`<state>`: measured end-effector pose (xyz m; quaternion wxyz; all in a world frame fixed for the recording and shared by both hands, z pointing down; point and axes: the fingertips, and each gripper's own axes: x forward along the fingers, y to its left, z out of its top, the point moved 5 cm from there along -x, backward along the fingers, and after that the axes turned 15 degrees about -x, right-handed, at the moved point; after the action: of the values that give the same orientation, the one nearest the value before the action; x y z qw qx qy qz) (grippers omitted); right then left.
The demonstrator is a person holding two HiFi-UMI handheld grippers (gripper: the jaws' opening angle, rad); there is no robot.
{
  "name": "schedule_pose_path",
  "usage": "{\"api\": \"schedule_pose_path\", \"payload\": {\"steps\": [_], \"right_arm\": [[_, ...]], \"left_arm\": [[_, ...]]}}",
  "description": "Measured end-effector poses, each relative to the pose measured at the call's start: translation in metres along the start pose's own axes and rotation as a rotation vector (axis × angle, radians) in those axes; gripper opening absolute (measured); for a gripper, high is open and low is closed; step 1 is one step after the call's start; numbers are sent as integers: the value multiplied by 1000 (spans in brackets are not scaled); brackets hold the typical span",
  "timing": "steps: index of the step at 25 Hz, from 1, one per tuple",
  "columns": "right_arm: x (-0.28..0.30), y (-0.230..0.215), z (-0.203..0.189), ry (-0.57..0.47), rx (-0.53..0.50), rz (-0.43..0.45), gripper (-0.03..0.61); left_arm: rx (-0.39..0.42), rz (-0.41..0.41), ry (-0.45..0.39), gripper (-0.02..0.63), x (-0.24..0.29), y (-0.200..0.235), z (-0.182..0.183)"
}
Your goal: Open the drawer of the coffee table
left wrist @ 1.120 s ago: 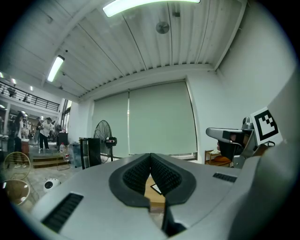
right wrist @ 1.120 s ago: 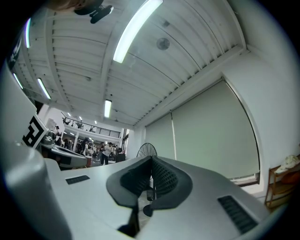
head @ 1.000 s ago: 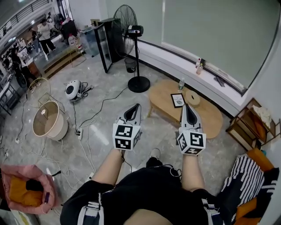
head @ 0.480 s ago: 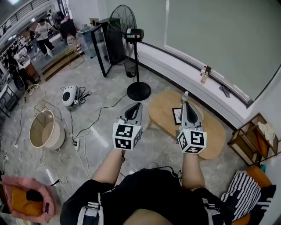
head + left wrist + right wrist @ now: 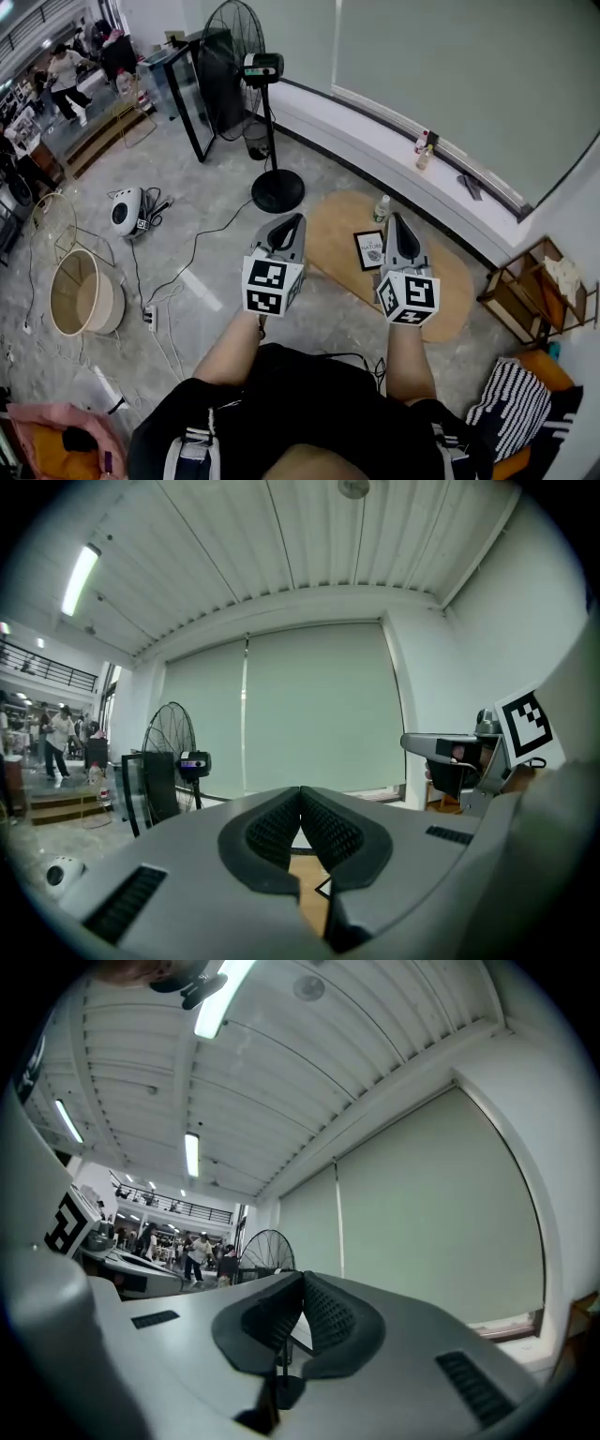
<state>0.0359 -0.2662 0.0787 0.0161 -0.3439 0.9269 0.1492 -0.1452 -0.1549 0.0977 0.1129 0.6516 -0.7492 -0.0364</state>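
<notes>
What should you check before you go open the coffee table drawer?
1. See the coffee table: ok, it stands ahead on the floor.
2. Spot the drawer and its handle: cannot tell, neither shows from here.
3. Nothing in the left gripper: ok, jaws shut on nothing.
4. Nothing in the right gripper: ok, jaws shut on nothing.
5. Jaws open for a handle: not ok, both pairs are shut.

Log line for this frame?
left tongs: shut, empty | right tongs: shut, empty | coffee table: ahead, untouched | drawer: not visible

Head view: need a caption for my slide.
Left gripper and right gripper, both shut, face the coffee table; fan beyond.
</notes>
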Motion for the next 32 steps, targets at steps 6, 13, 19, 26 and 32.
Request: {"api": "schedule_pose_path", "payload": {"steps": [6, 13, 19, 26, 32], "right_arm": [[24, -5, -12, 52, -15, -107, 15], [58, 3, -20, 110, -19, -302, 15], [85, 27, -32, 150, -8, -440, 15], [75, 47, -70, 256, 44, -549, 15], [41, 56, -91, 325, 51, -581, 15]], "left_arm": [[8, -111, 22, 21, 51, 20, 7], [47, -294, 60, 21, 107, 56, 20], [52, -400, 108, 21, 146, 106, 18], [52, -499, 184, 21, 174, 127, -7], [49, -503, 214, 21, 168, 123, -26]]}}
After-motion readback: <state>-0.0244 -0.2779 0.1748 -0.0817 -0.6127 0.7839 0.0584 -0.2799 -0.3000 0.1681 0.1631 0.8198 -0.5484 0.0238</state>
